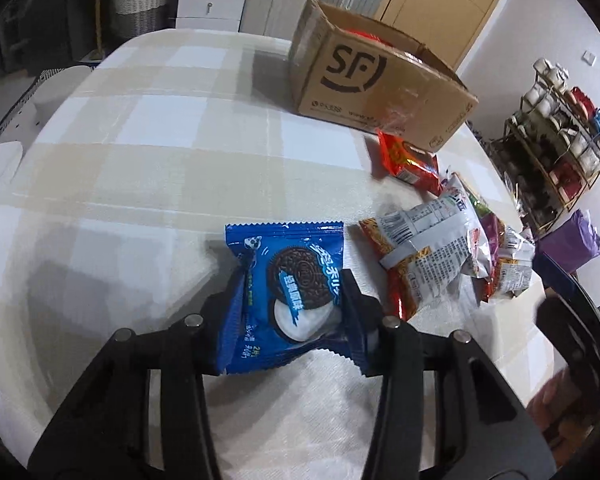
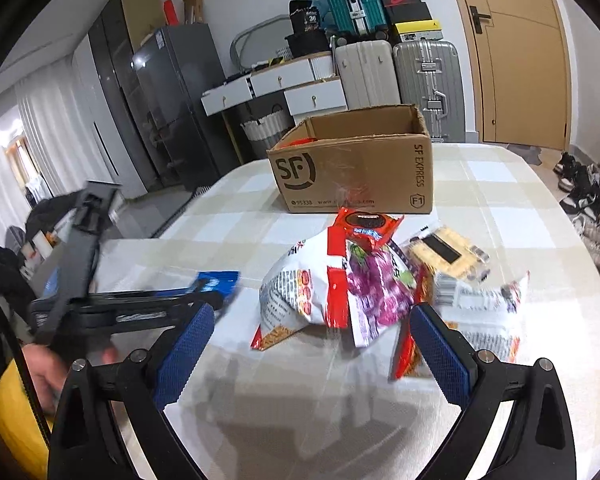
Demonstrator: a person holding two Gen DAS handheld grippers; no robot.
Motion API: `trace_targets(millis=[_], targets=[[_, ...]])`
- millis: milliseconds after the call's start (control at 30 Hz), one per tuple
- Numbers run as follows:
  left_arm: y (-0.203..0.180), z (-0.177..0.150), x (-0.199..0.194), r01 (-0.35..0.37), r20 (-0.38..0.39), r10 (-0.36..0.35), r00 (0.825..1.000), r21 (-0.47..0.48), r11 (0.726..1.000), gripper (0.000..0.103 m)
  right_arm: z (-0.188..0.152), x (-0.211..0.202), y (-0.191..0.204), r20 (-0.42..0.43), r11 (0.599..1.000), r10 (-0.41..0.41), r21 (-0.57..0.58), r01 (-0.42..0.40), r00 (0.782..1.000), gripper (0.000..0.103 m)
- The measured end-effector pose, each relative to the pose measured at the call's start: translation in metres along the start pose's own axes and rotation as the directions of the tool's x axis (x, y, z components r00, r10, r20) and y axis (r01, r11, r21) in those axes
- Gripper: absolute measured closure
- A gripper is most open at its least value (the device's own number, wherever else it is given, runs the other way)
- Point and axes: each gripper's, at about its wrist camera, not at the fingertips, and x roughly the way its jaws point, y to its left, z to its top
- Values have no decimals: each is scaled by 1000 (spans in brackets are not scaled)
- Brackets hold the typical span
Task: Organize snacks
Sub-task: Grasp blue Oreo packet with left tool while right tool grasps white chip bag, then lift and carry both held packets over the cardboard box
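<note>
A blue sandwich-cookie packet (image 1: 288,248) lies on the checked tablecloth, and my left gripper (image 1: 294,292) is shut on its lower half, fingers pressing both sides. From the right wrist view that left gripper (image 2: 204,296) reaches in from the left with the blue packet (image 2: 218,282) at its tip. My right gripper (image 2: 312,312) stands open just before a pile of snack bags (image 2: 340,292), not touching it. The same pile (image 1: 432,248) lies right of the blue packet. An open cardboard box (image 1: 380,92) marked SF stands at the far side (image 2: 356,172), with something red inside.
A red packet (image 1: 410,160) lies in front of the box, and a yellow cracker pack (image 2: 446,254) sits behind the pile. A shoe rack (image 1: 556,148) and a purple bag (image 1: 568,244) stand beyond the table's right edge. Suitcases (image 2: 426,80) line the far wall.
</note>
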Motion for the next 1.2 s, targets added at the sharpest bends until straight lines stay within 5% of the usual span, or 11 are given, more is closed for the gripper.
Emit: trace_targets(millis=[433, 633, 767, 1200], targets=[[47, -17, -31, 81, 46, -77, 996, -72, 994, 61, 15, 70, 24, -113, 993, -38, -116, 25, 993, 5], [57, -20, -31, 118, 44, -114, 992, -94, 989, 61, 5, 84, 54, -124, 948, -168, -293, 125, 978, 6], [59, -22, -32, 131, 43, -127, 991, -105, 986, 61, -2, 91, 65, -136, 916, -220, -370, 156, 966, 26], [62, -24, -40, 140, 58, -134, 989, -119, 983, 61, -5, 90, 67, -158, 943, -171, -313, 115, 973, 40]])
